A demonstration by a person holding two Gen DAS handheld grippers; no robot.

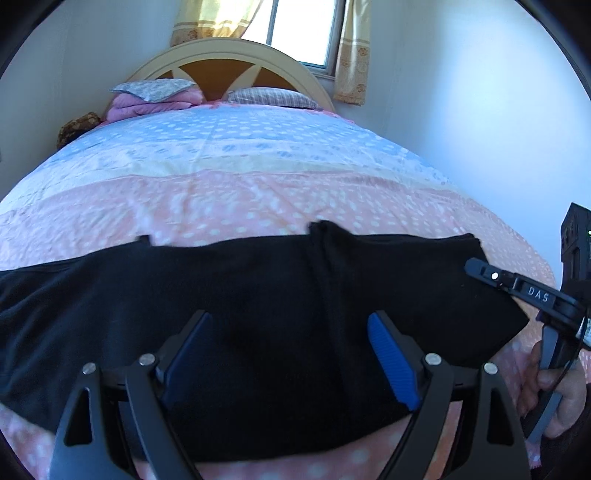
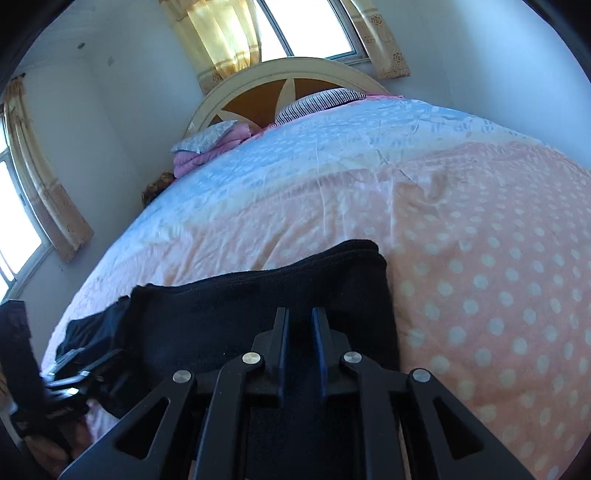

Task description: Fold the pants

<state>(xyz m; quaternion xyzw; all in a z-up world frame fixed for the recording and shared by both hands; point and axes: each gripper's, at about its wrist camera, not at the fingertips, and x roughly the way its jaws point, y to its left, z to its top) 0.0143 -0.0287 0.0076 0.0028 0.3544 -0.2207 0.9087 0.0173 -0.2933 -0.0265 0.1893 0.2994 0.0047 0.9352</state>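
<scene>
Black pants lie spread across the near end of the bed; they also show in the right wrist view, with a folded edge at the right. My left gripper is open, its blue pads wide apart just over the cloth. My right gripper has its jaws nearly closed, a narrow gap between them, over the black cloth near its right end; whether cloth is pinched I cannot tell. The right gripper also shows at the right edge of the left wrist view, at the pants' right end.
The bed has a pink and blue dotted cover. Pillows and a folded pink blanket lie at the headboard. A window with yellow curtains is behind. White walls stand on both sides.
</scene>
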